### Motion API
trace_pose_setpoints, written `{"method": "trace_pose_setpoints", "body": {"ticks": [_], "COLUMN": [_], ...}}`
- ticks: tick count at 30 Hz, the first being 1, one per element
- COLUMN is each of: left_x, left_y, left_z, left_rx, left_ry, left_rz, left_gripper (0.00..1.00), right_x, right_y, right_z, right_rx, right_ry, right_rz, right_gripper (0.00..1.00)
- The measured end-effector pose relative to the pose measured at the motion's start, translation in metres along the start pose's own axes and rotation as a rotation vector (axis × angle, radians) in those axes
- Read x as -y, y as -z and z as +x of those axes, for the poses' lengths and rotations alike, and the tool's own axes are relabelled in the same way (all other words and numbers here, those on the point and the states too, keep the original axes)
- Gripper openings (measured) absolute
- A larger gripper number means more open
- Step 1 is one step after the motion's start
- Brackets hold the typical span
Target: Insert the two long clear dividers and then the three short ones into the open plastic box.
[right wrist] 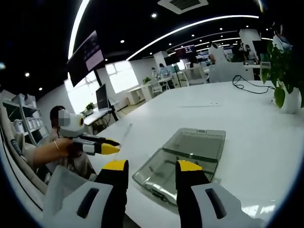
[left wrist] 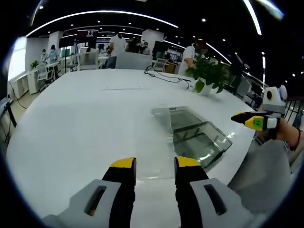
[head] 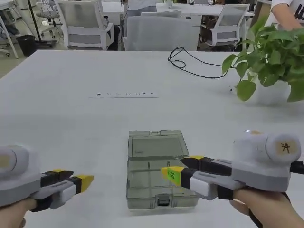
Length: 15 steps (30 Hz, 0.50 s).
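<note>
Starting step one: open plastic box point(head: 142, 190) on the counter point(head: 71, 123), looking empty inside. Left hand-held gripper point(head: 71, 176) and right hand-held gripper point(head: 184, 166) both open, holding nothing. Next, probably reaching far back for the faint clear strips point(head: 124, 94), maybe the dividers.

Seen from beside the counter, the 2 tools match. The left hand-held gripper point(head: 76, 176) and the right hand-held gripper point(head: 184, 166) each have a smooth pale grey shell, 2 black jaws and bright yellow end caps. 1 yellow cap on the right one carries a small green sticker point(head: 172, 176), its dark print too small to read. In the gripper views each grey jaw housing shows a dark oval slot point(left wrist: 97, 200). A thin red band point(left wrist: 298, 137) circles the right wrist and a narrow band point(right wrist: 56, 144) the left. The person's clothing point(left wrist: 266, 173) is pale grey.
</note>
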<state>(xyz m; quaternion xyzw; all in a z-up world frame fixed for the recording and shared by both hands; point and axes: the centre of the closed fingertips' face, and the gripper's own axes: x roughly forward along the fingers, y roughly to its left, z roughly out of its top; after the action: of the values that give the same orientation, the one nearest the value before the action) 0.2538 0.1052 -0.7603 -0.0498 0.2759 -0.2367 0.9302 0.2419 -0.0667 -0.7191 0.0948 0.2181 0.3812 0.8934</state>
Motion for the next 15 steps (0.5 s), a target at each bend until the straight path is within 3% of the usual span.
{"method": "trace_pose_setpoints", "body": {"ticks": [8, 15], "left_x": [0.035, 0.055], "left_y": [-0.008, -0.012], "left_z": [0.001, 0.002], "left_rx": [0.062, 0.086], "left_ry": [0.072, 0.104], "left_rz": [-0.015, -0.015], "left_gripper": [0.30, 0.30], "right_x": [-0.013, -0.025], "right_y": [-0.005, -0.007], "right_z": [0.008, 0.017], "right_rx": [0.048, 0.078], "right_ry": [-0.022, -0.037], "right_rz": [0.047, 0.079], "right_gripper": [0.33, 0.30]}}
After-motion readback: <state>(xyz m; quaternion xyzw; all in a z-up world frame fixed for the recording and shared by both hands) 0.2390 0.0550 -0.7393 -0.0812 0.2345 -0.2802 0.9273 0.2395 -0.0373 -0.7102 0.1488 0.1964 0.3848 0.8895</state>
